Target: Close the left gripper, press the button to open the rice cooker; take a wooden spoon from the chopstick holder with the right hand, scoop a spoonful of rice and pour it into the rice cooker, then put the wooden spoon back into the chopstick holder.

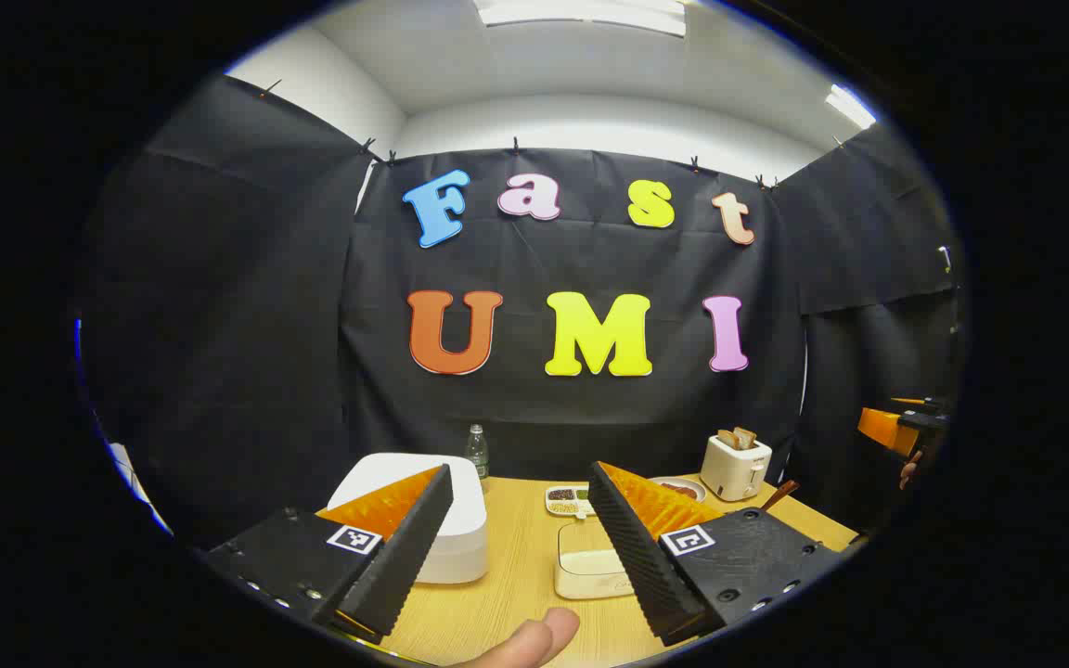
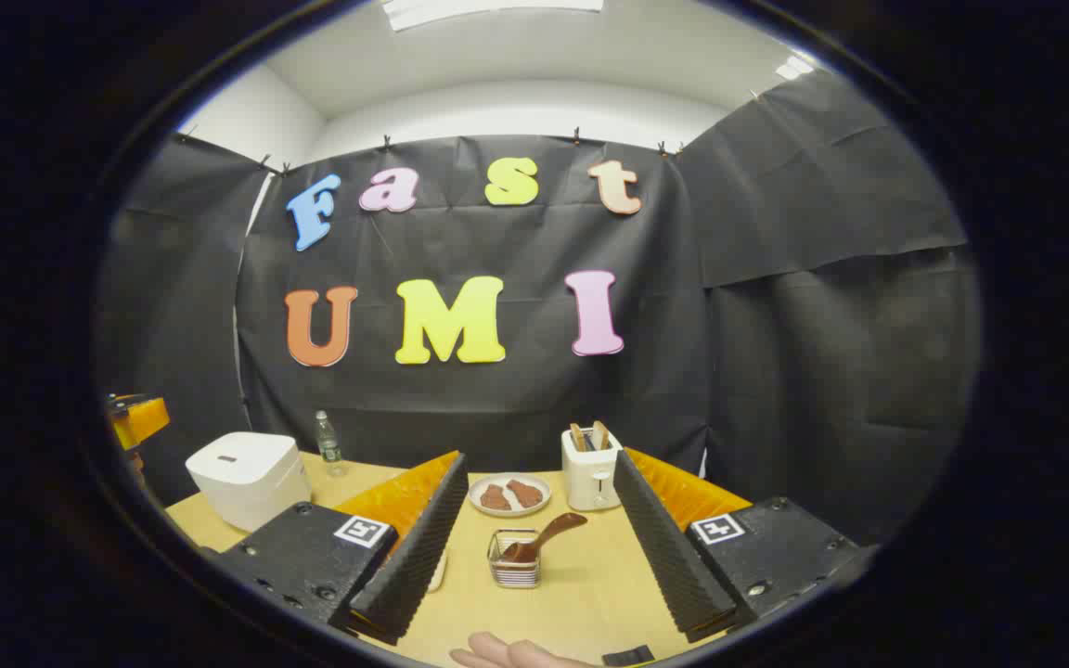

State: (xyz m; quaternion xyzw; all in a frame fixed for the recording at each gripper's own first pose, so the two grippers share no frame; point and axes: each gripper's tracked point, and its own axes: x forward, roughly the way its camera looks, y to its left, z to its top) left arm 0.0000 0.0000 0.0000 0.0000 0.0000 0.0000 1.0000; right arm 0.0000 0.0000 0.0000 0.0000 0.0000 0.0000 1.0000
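Both grippers being held spread above the table, nothing gripped.

The left gripper (image 1: 516,547) is being held wide apart before the lidded rice cooker (image 1: 423,520) at the table's (image 1: 516,594) left edge; closing is needed for button-pressing. The right gripper (image 2: 534,547) is being aimed, unclenched, at the chopstick holder (image 2: 513,559), the wooden spoon (image 2: 544,538) leaning inside. The rice tray (image 1: 590,571) appears central.

No legible text or labels

White rice cooker (image 2: 245,478) and white toaster (image 2: 590,473) stand on the light wood-grain table (image 2: 581,584); a brown wooden spoon (image 2: 544,536) leans nearby.
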